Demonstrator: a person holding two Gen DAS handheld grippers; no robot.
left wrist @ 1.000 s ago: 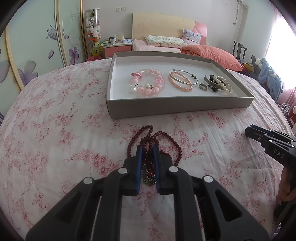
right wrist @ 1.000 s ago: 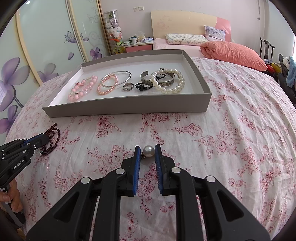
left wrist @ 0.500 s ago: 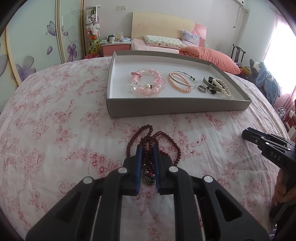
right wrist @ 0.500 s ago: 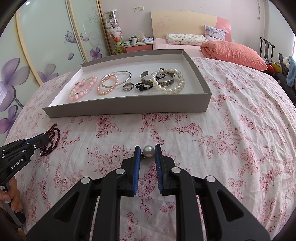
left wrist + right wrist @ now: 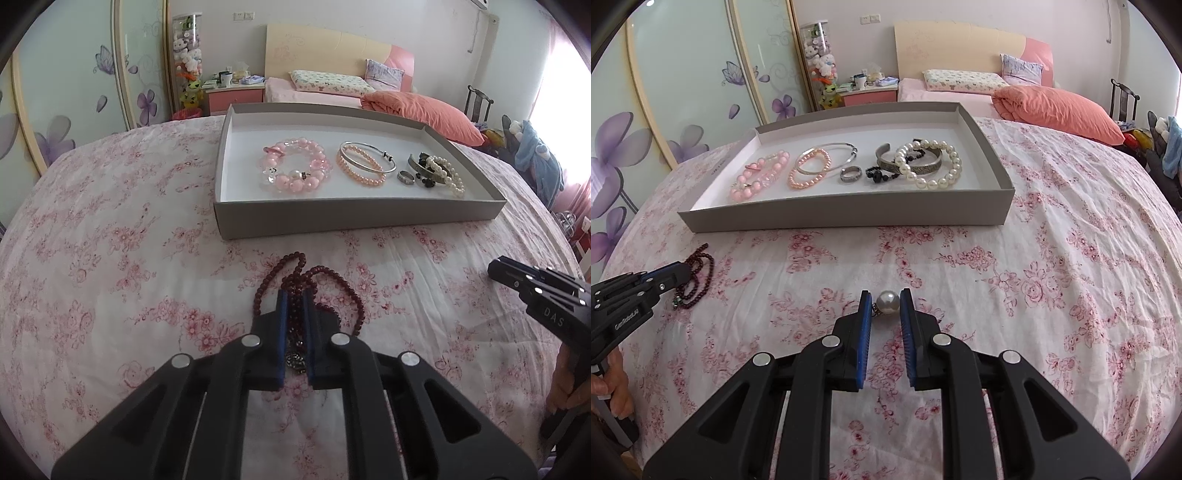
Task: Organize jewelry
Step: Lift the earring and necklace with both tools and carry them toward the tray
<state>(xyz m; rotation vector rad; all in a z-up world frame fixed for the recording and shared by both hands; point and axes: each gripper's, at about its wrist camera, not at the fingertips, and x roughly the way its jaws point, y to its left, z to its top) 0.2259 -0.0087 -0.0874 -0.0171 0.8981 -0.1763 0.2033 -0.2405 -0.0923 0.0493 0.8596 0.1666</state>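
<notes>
A dark red bead necklace (image 5: pixel 317 280) lies on the floral bedspread just in front of the grey tray (image 5: pixel 354 218). My left gripper (image 5: pixel 294 295) is shut on the necklace near its pendant. It also shows in the right wrist view (image 5: pixel 696 271), held by the left gripper (image 5: pixel 677 271). My right gripper (image 5: pixel 885 301) is shut on a pearl ring (image 5: pixel 887 302), low over the bedspread in front of the tray (image 5: pixel 846 216). The right gripper shows at the right edge of the left wrist view (image 5: pixel 495 267).
The tray holds pink bead bracelets (image 5: pixel 295 166), a silver bangle (image 5: pixel 365 158), a silver ring (image 5: pixel 849 173), a black bead piece (image 5: pixel 877 175), a metal cuff (image 5: pixel 912 162) and a pearl bracelet (image 5: pixel 932 162). Pillows (image 5: pixel 1060 107) and a nightstand (image 5: pixel 870 92) lie beyond.
The left wrist view has shifted slightly, with the necklace still held in the left gripper. The right gripper and the pearl ring have stayed put.
</notes>
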